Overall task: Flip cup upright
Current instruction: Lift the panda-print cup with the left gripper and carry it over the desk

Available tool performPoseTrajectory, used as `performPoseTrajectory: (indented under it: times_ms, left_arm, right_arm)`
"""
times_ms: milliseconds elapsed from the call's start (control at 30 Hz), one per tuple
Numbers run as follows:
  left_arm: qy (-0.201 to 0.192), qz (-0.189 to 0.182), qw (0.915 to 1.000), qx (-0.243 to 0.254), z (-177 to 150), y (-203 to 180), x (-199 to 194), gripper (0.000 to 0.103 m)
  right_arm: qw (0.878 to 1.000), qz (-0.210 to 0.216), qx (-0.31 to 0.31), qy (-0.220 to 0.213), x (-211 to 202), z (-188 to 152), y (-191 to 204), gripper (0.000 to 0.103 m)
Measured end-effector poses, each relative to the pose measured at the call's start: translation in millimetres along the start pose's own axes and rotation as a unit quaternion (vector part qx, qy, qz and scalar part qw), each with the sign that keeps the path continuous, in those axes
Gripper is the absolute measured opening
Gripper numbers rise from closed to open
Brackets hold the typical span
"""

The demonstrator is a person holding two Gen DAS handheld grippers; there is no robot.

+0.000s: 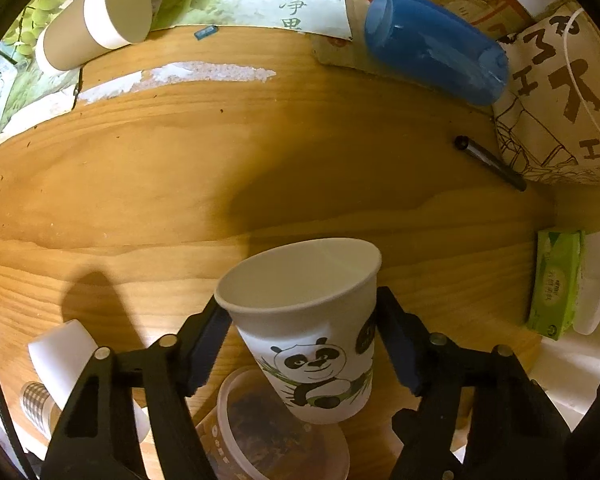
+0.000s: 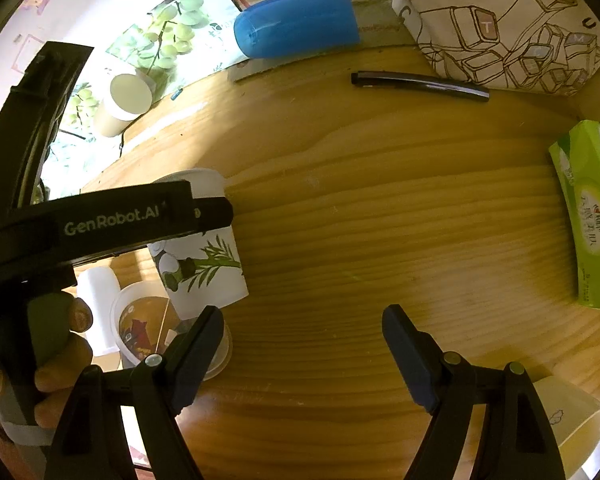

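1. wood-grain tabletop (image 1: 180, 168) fills both views, with clutter around its edges: a blue bottle (image 1: 432, 44) lying on its side at the back, a black pen (image 1: 490, 162), a green tissue pack (image 1: 556, 284), a plain paper cup (image 1: 96, 20) tipped over on a grape-print sheet, and a printed bag (image 2: 508, 20) on the right.
2. panda paper cup (image 1: 308, 328) sits between the fingers of the left gripper (image 1: 304, 340), mouth up and tilted a little away from the camera; in the right wrist view the same cup (image 2: 204, 268) shows near the left edge with the left tool across it.
3. left gripper is clenched on the cup, both pads pressing its upper wall just under the rim; right gripper (image 2: 304, 352) is spread wide with nothing between its fingers, hovering over bare wood.
4. handling, as a judgement: thin paper, very light and seemingly empty, so it crushes easily and tips at a nudge. the rolled rim is the stiffest part; a gentle squeeze just below it, as now, looks best.
5. hard to make out: whether the cup's base touches the table or hangs above the plastic tub (image 1: 284, 432) under it. the tub's dark contents are unclear, and the white items at lower left are cut off.
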State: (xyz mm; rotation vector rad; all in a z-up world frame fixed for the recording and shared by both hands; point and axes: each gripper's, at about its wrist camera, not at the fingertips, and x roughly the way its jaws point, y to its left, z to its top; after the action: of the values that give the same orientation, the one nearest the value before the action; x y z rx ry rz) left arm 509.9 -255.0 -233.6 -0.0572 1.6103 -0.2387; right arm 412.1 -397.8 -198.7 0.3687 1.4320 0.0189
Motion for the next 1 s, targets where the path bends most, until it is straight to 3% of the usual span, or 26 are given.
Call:
performPoseTrajectory:
  times_ms: [667, 1000]
  left_arm:
    - [-0.038, 0.005, 0.9985, 0.040, -5, -21, -15, 0.072]
    - [-0.087, 0.004, 0.9946, 0.057, -16, -30, -51, 0.072]
  right_arm:
    - [1.000, 0.000, -0.003, -0.001, -2, -3, 4, 0.082]
    - [1.000, 0.008, -0.013, -0.009, -12, -11, 8, 0.082]
